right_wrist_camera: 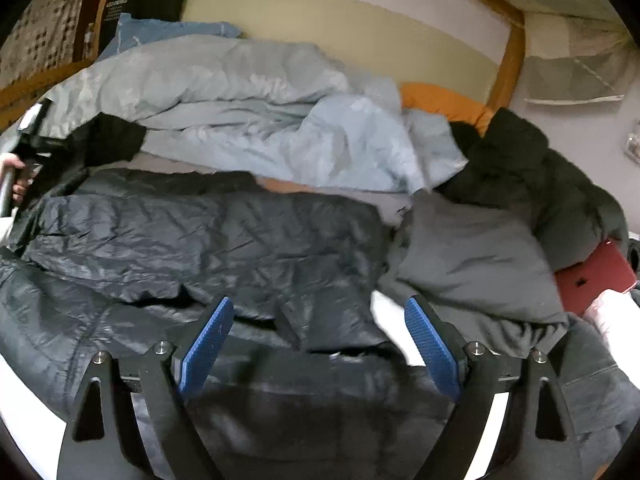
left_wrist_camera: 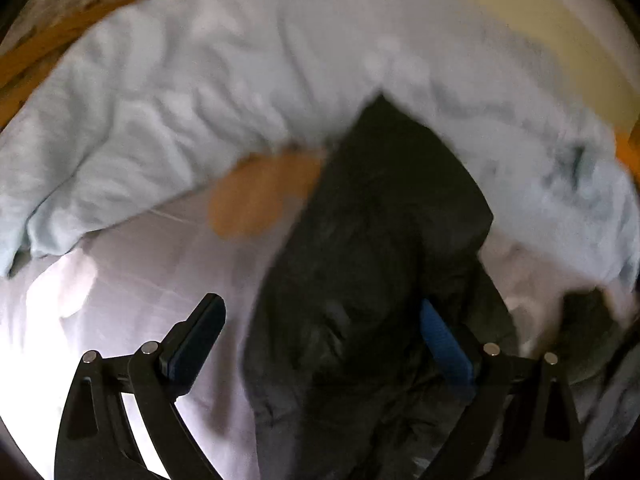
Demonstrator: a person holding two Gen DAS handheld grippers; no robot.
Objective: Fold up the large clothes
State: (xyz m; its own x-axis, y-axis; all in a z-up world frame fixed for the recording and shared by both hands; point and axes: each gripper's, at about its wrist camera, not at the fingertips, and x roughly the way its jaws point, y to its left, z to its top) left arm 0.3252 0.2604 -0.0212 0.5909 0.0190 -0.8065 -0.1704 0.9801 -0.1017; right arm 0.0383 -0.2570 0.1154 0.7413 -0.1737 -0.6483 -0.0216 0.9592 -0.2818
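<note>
A large black puffer jacket (right_wrist_camera: 192, 248) lies spread across the bed, partly folded over itself. In the left wrist view the same jacket (left_wrist_camera: 372, 248) runs between the fingers, blurred. My left gripper (left_wrist_camera: 320, 320) is open, its jaws wide apart with jacket cloth lying between them and against the right pad (left_wrist_camera: 444, 344). My right gripper (right_wrist_camera: 320, 320) is open and just above the jacket's near edge, holding nothing. The left gripper and the hand holding it show in the right wrist view (right_wrist_camera: 24, 152) at the jacket's far left end.
A crumpled light blue duvet (right_wrist_camera: 256, 112) lies behind the jacket. A grey garment (right_wrist_camera: 472, 264) and a dark green coat (right_wrist_camera: 540, 176) lie to the right, beside a red laptop (right_wrist_camera: 592, 280). White sheet (left_wrist_camera: 140, 280) shows at the left. An orange pillow (right_wrist_camera: 436, 100) lies at the wall.
</note>
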